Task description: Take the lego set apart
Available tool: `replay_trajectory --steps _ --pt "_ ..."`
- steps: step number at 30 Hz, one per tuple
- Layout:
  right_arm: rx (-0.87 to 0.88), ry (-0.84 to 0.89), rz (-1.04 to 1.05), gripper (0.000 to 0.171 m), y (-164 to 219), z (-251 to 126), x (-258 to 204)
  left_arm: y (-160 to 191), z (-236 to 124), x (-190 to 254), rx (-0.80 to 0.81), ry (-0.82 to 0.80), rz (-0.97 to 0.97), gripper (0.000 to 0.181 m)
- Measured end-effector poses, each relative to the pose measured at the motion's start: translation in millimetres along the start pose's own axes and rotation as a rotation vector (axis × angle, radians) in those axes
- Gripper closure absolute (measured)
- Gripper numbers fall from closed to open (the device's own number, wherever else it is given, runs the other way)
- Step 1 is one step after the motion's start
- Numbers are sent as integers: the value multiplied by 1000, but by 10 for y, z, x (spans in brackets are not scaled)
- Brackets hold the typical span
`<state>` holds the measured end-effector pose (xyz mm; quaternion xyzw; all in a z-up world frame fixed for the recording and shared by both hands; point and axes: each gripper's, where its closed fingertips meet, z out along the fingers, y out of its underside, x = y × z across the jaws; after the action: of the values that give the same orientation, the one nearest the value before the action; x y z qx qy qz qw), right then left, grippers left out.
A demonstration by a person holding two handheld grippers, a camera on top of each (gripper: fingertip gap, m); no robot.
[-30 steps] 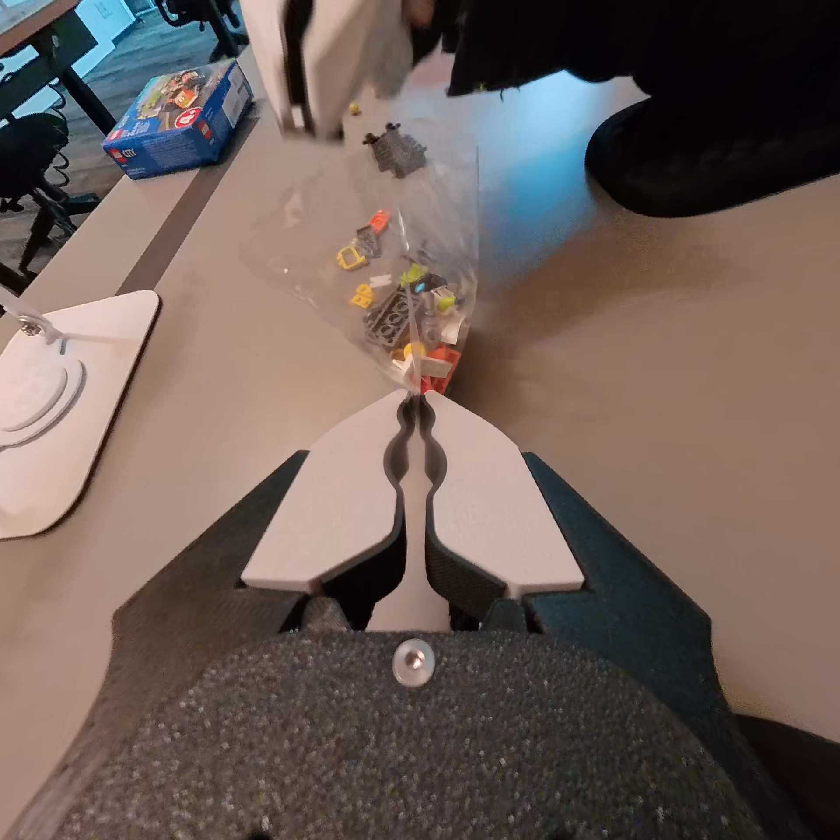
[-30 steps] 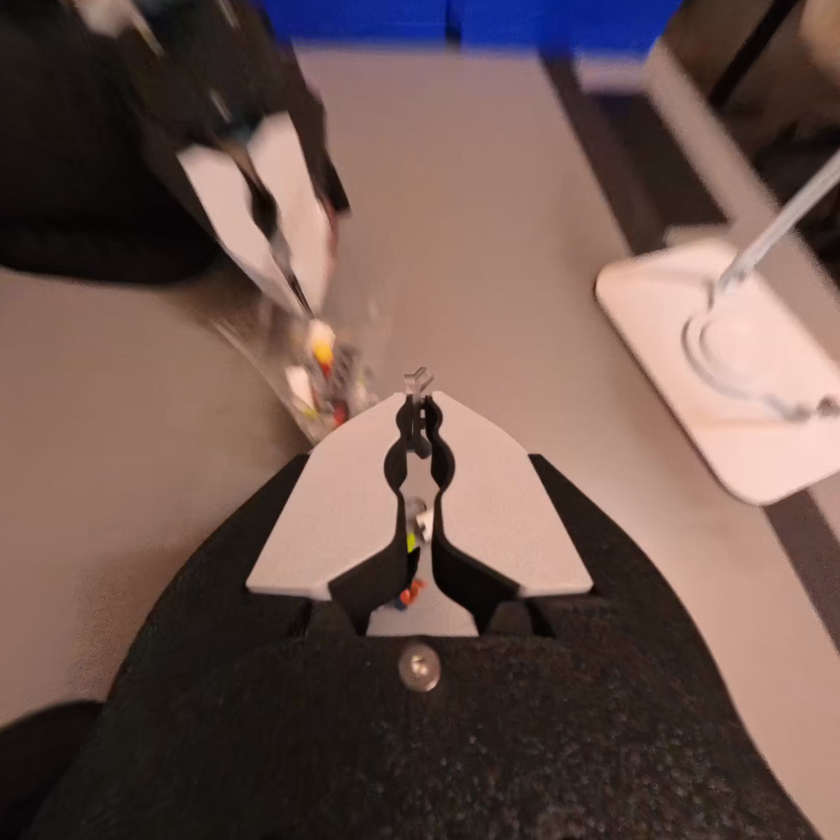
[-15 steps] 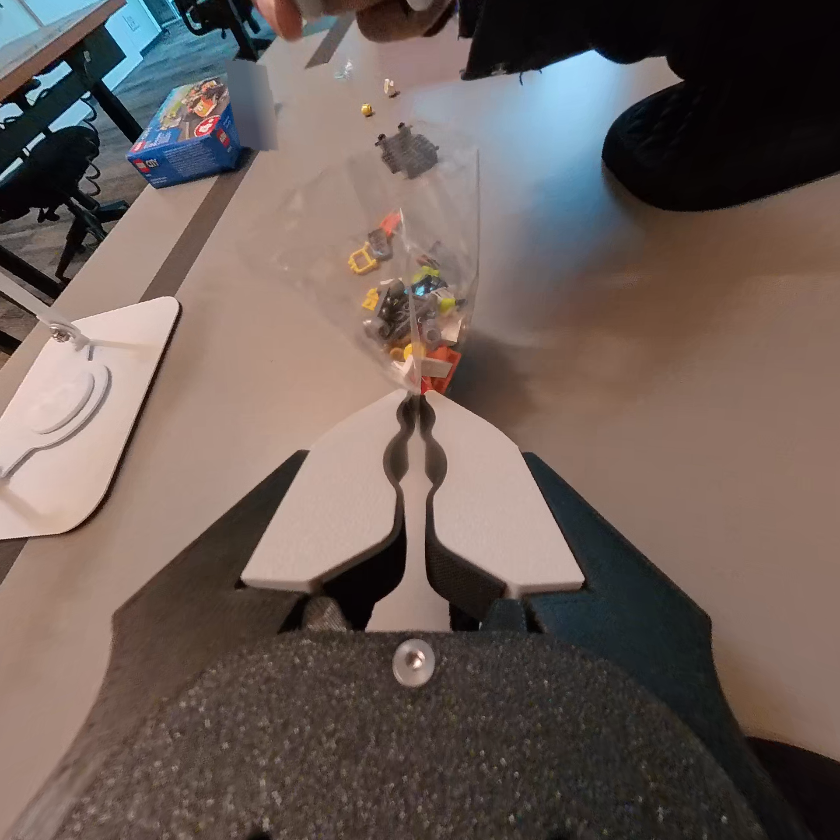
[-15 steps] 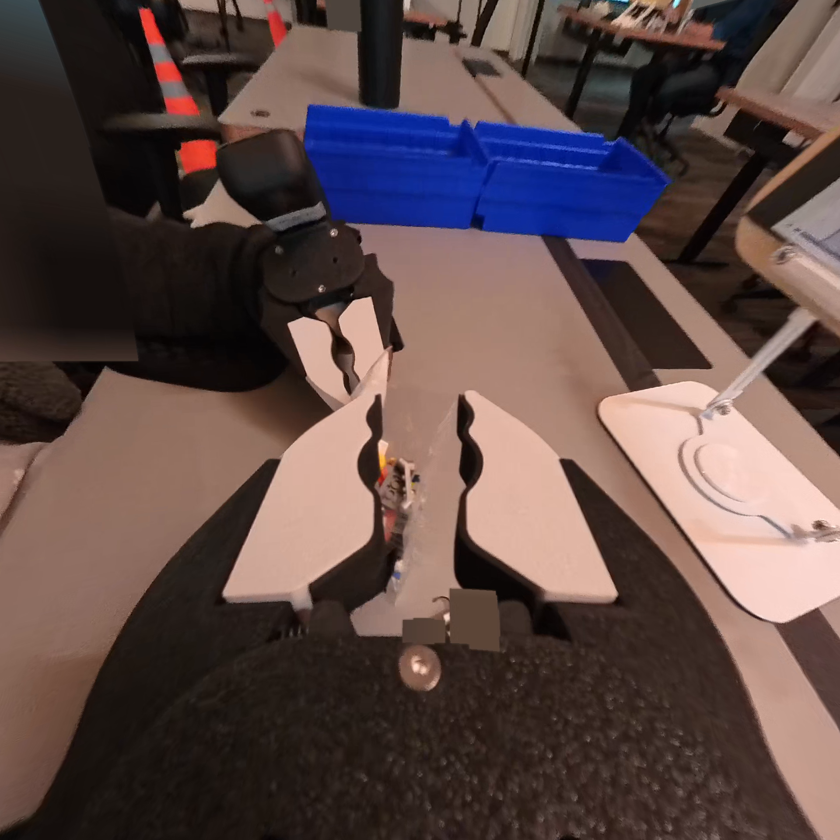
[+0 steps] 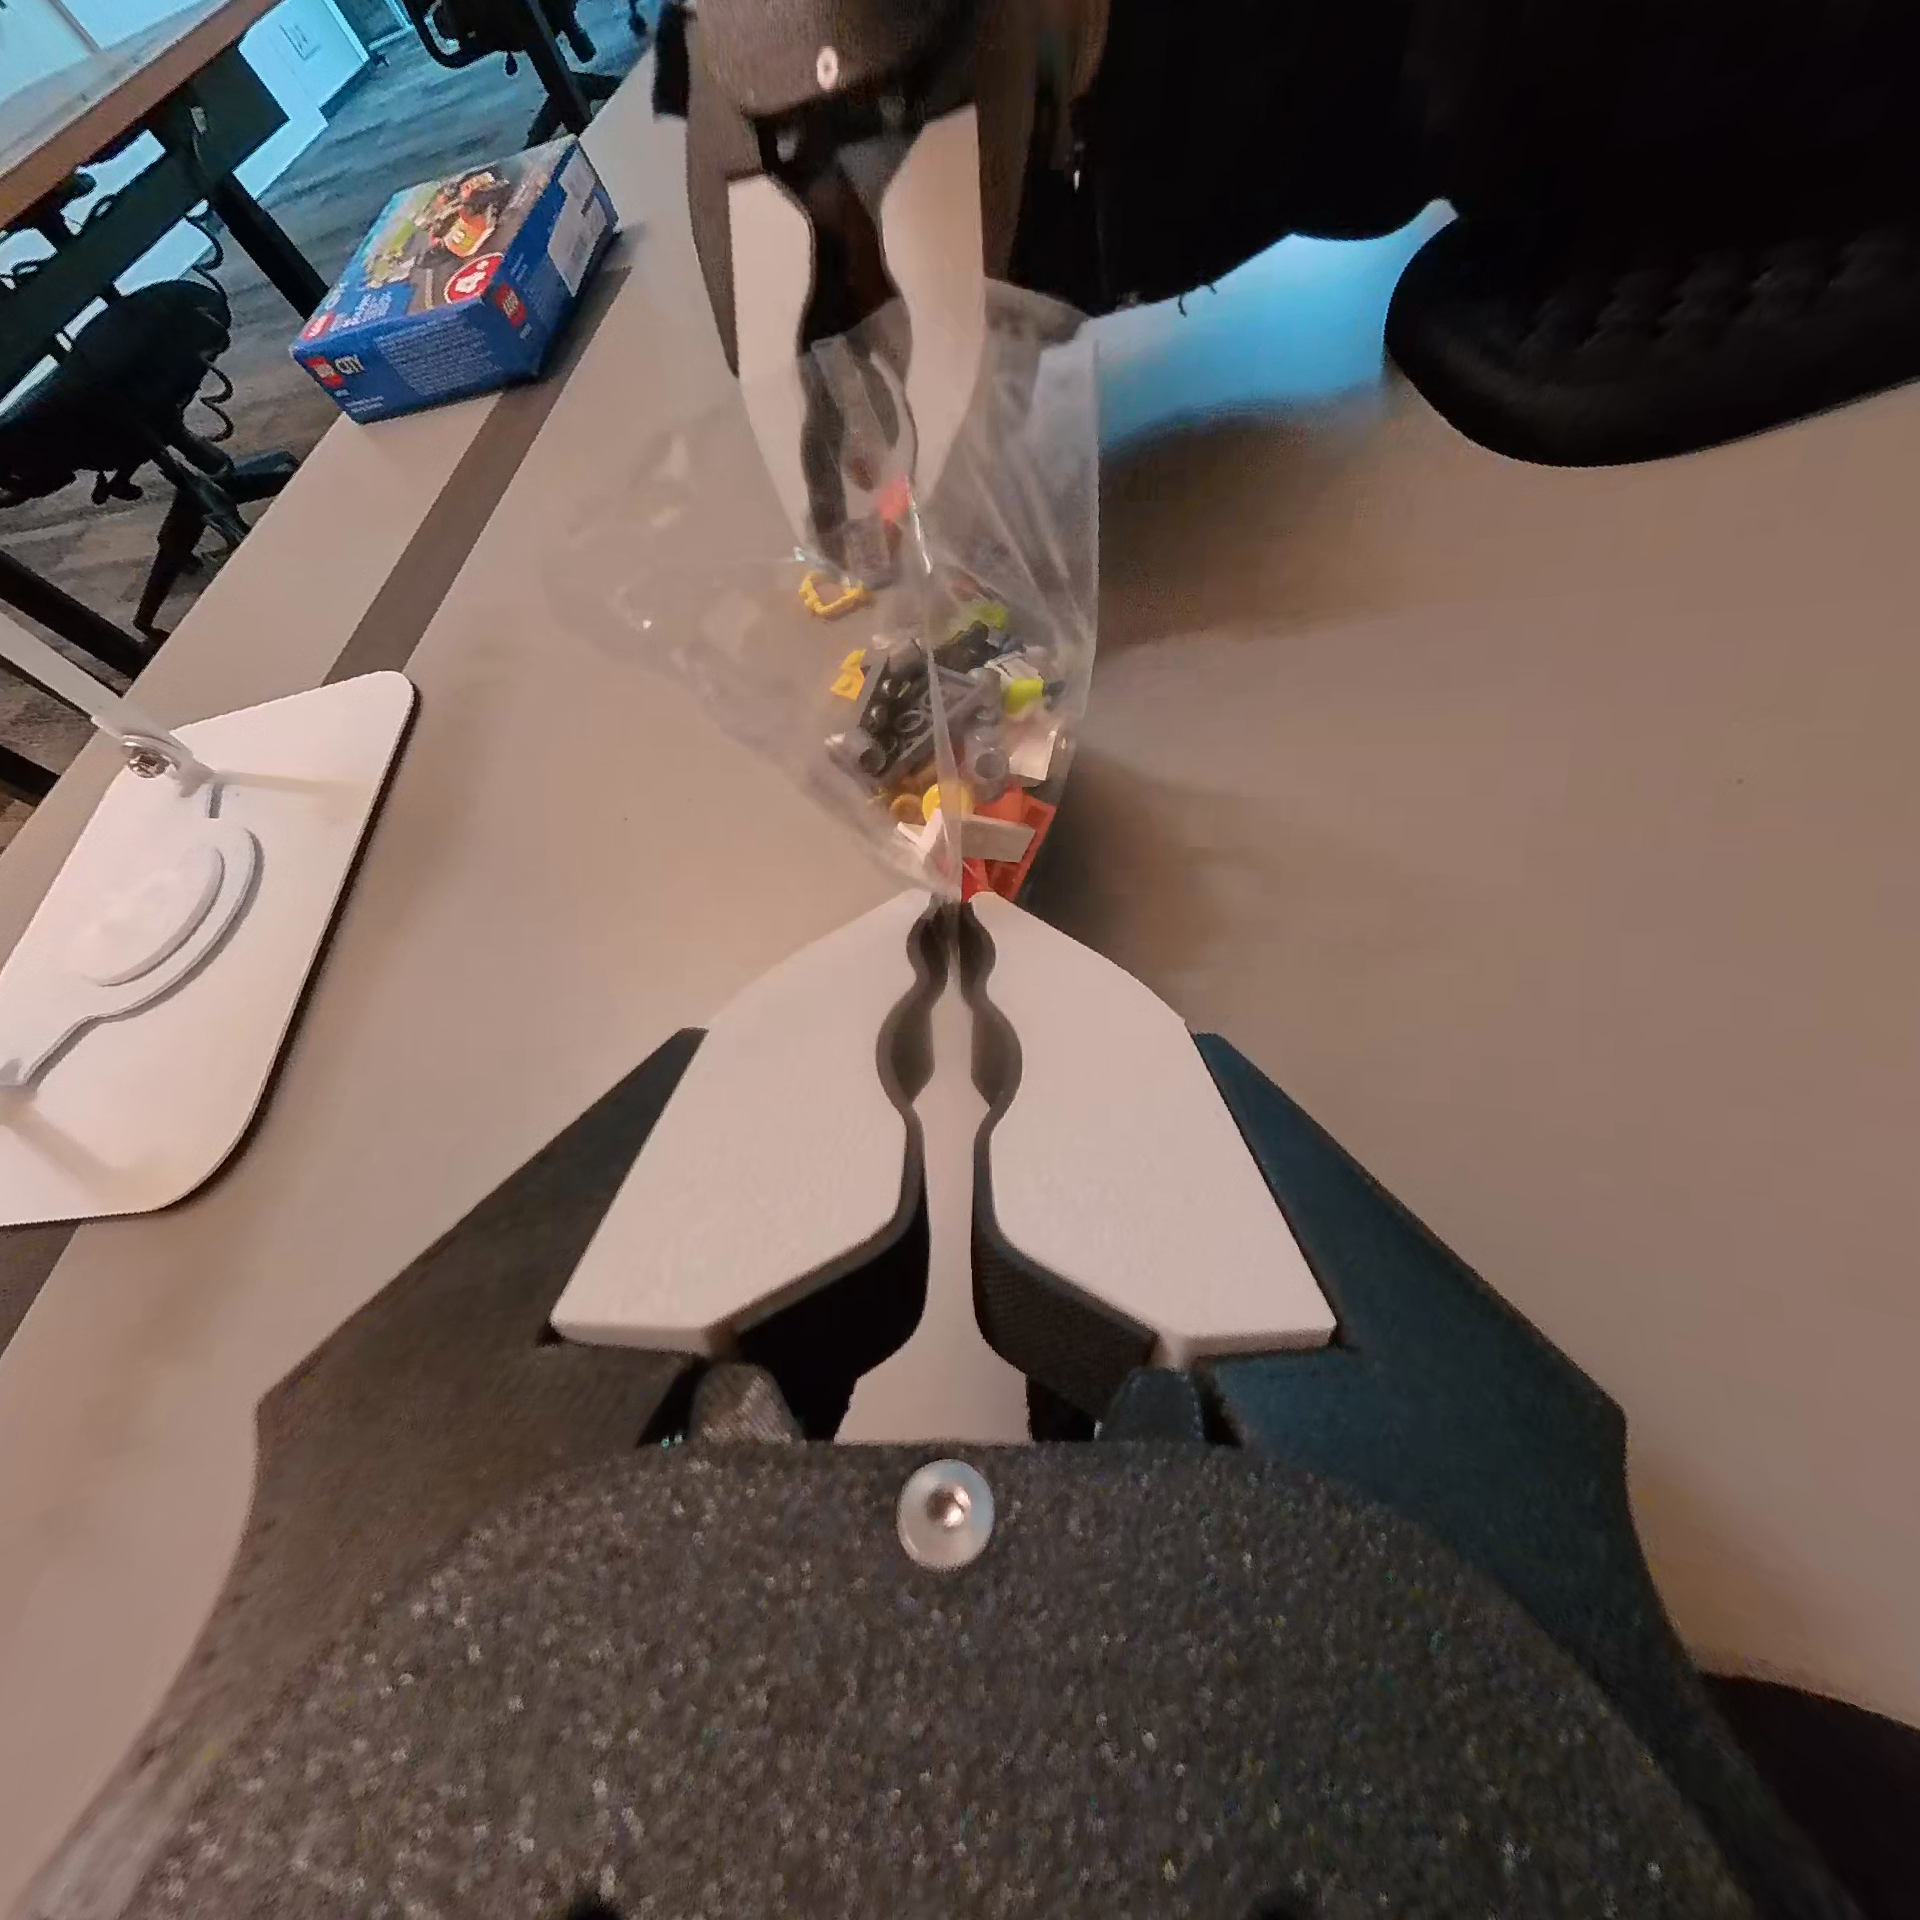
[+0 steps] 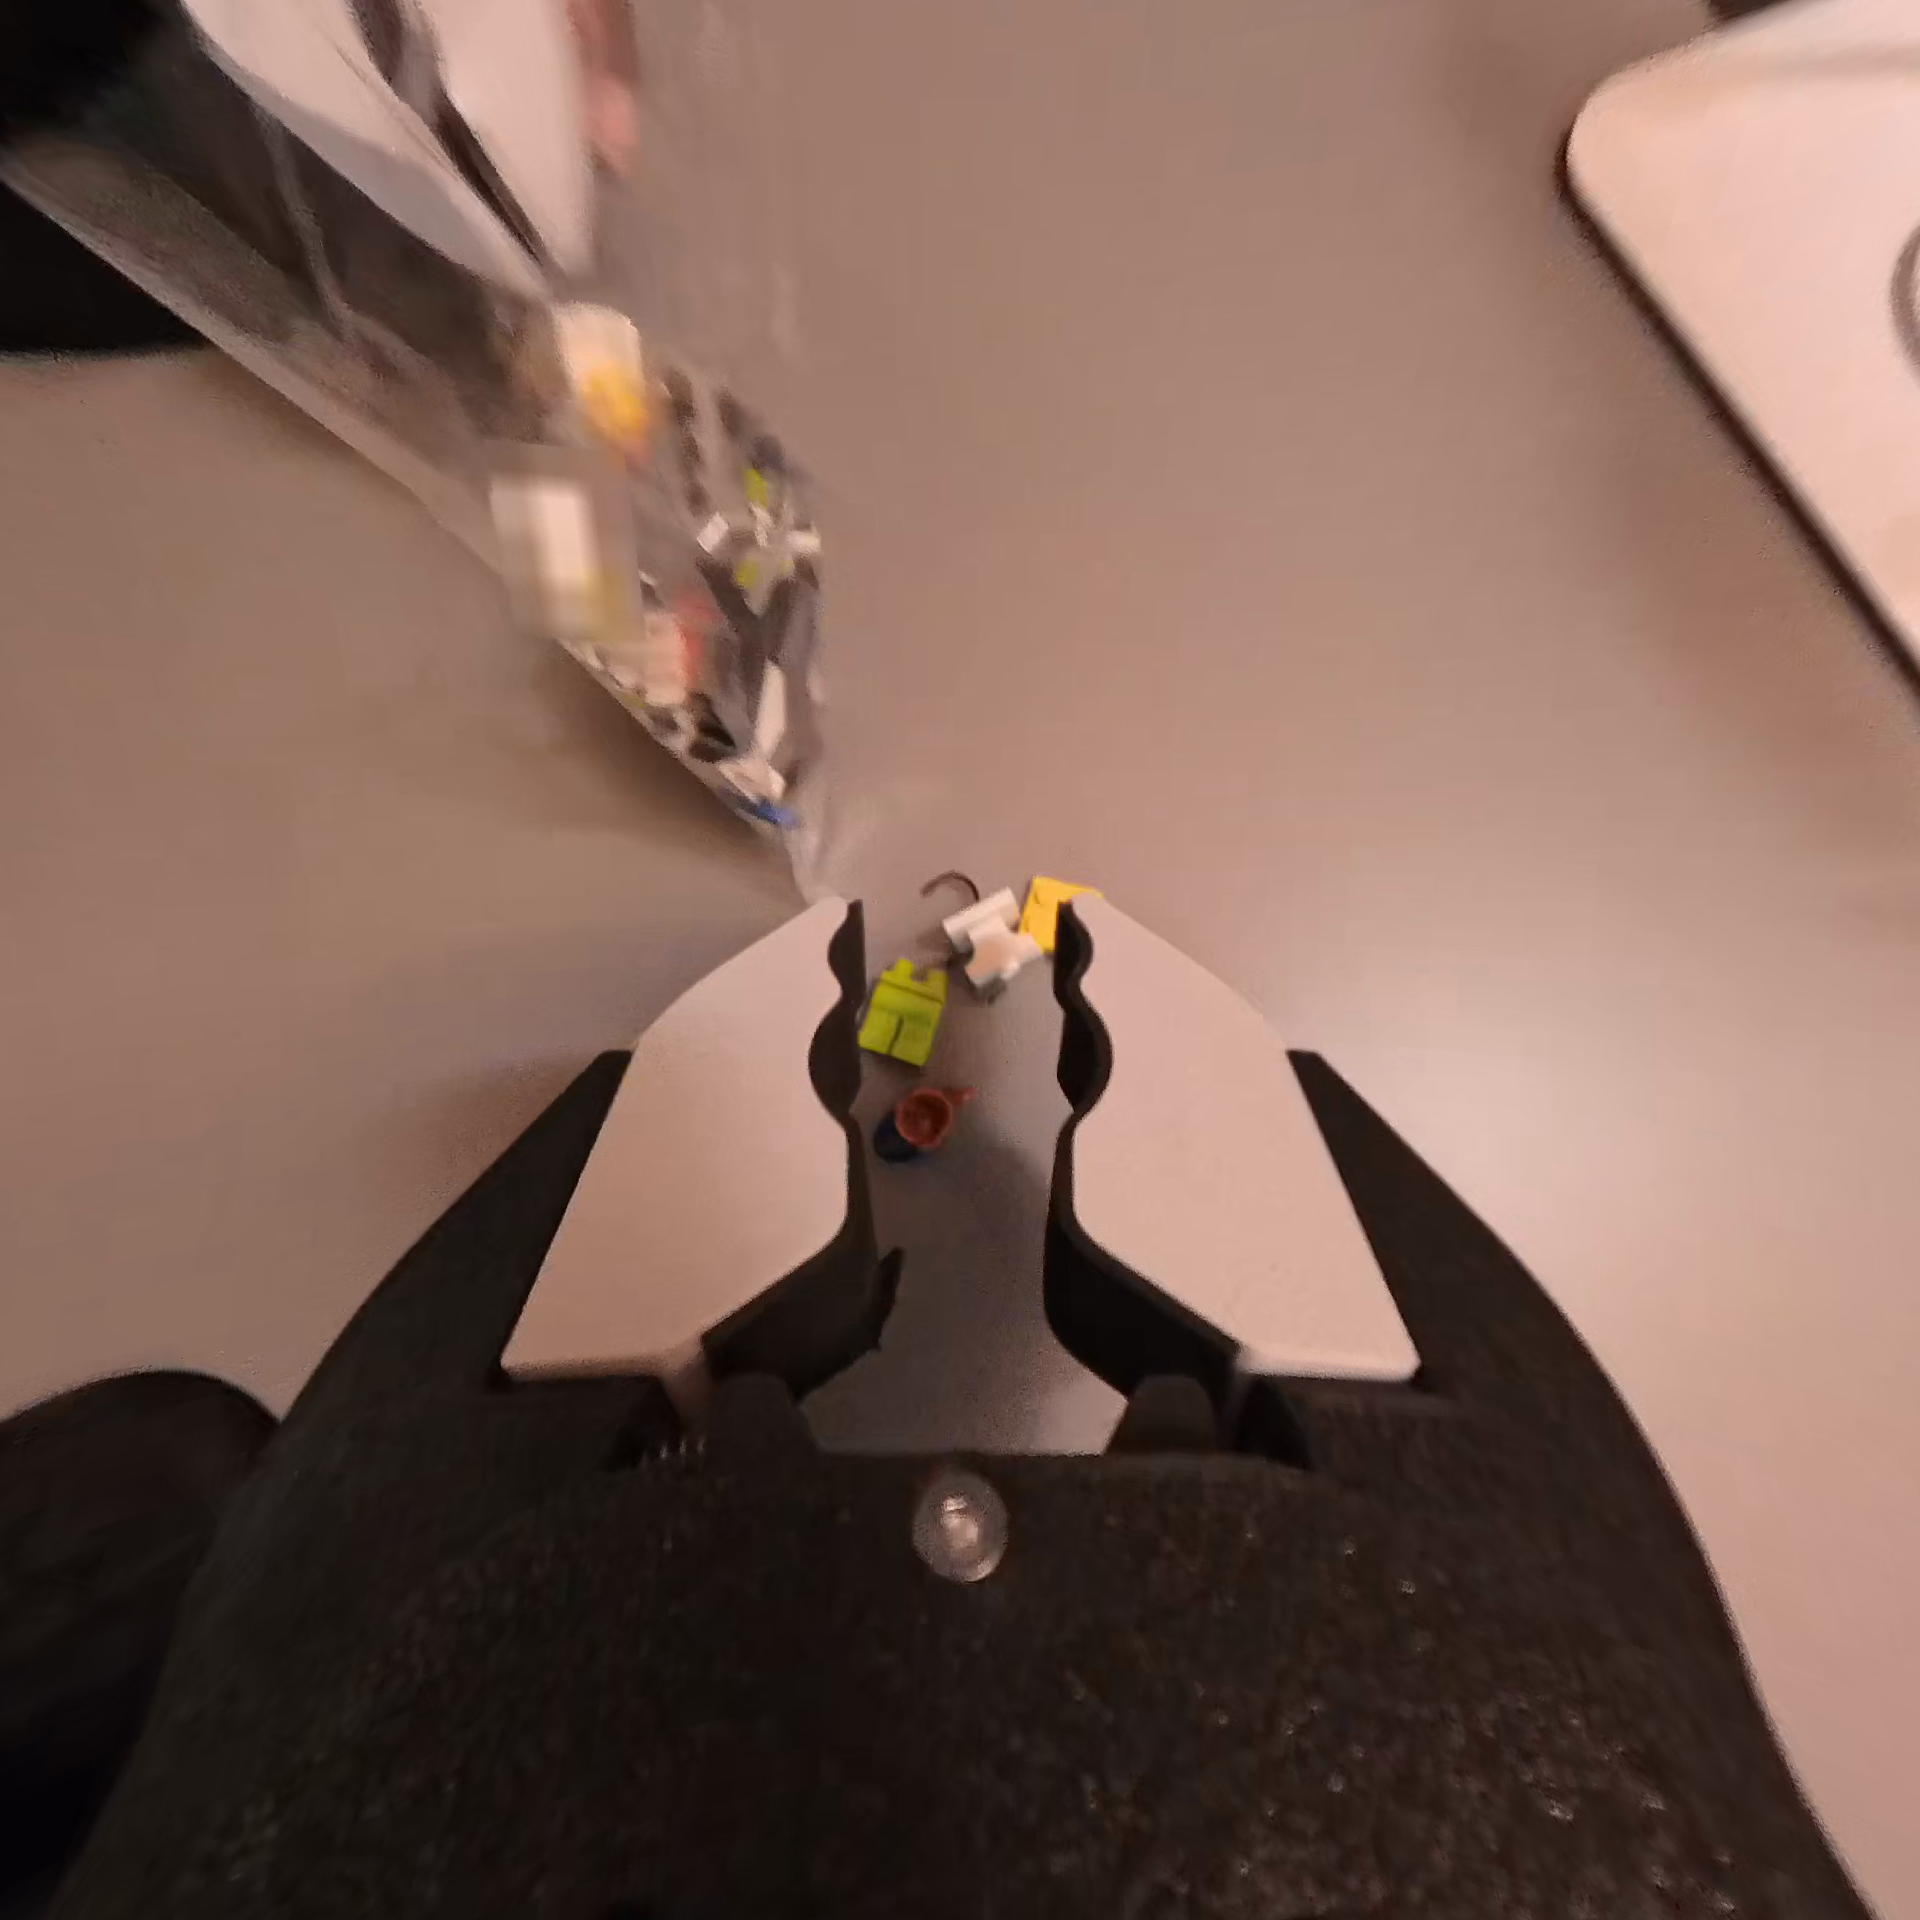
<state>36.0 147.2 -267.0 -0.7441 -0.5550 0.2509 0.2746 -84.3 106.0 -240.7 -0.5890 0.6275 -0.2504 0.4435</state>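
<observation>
1. Grey-beige surface (image 5: 1455,935) carries everything; office chairs and another desk show beyond its far edge.
2. White base plate (image 5: 156,935) lies well to the left of the clear bag (image 5: 727,623), and a blue lego box (image 5: 457,281) sits beyond the bag, to its left.
3. Left hand-held gripper (image 5: 945,914) is pinched closed on the bag's near corner; right hand-held gripper (image 5: 852,343), fingers spread apart and holding nothing, reaches in at the bag's far, open end.
4. Inside the bag lies a loose heap of small grey, yellow, orange and lime lego pieces (image 5: 935,748), bunched toward the pinched corner.
5. Outside the bag's mouth, a few spilled pieces (image 6: 935,997) lie on the surface between the right fingers: lime, white, yellow, brown.
6. Judgement: the set looks already broken into parts; emptying or sorting remains.
</observation>
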Motion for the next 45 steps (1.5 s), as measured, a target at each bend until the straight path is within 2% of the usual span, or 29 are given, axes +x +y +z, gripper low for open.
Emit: replay_trajectory --steps 3,6,11,14,19,22,24,28,32,34,39,42,45 --pt "-75 13 5 137 136 139 33 0 1 2 -2 -1 3 180" --pt "-118 38 -7 145 196 232 59 1 0 3 -4 -1 4 180" --pt "-133 43 -14 152 210 265 57 2 0 4 -5 -1 4 180" --pt "-13 52 -27 153 -31 135 40 4 -1 5 -8 -1 5 180" --pt "321 63 -115 155 -838 -323 -206 2 1 9 -10 0 8 180" --pt "395 41 -166 155 -1116 -375 -414 1 6 16 -11 1 10 180" --pt "374 50 -179 155 -1164 -271 -465 2 10 20 -13 2 11 180" --pt "363 69 -156 139 -1124 -168 -380 5 7 16 -15 -1 12 180" --pt "444 61 -57 137 -1072 -332 -195 7 6 15 -16 -1 11 180" --pt "375 91 -25 140 -860 -291 -39 7 5 15 -16 -1 12 180" --pt "18 137 29 142 -84 134 216 8 7 15 -18 -2 14 180" --pt "-61 129 40 143 70 293 225 10 3 14 -20 -4 17 180" --pt "-93 129 36 155 131 324 225 12 3 13 -21 -4 17 180"
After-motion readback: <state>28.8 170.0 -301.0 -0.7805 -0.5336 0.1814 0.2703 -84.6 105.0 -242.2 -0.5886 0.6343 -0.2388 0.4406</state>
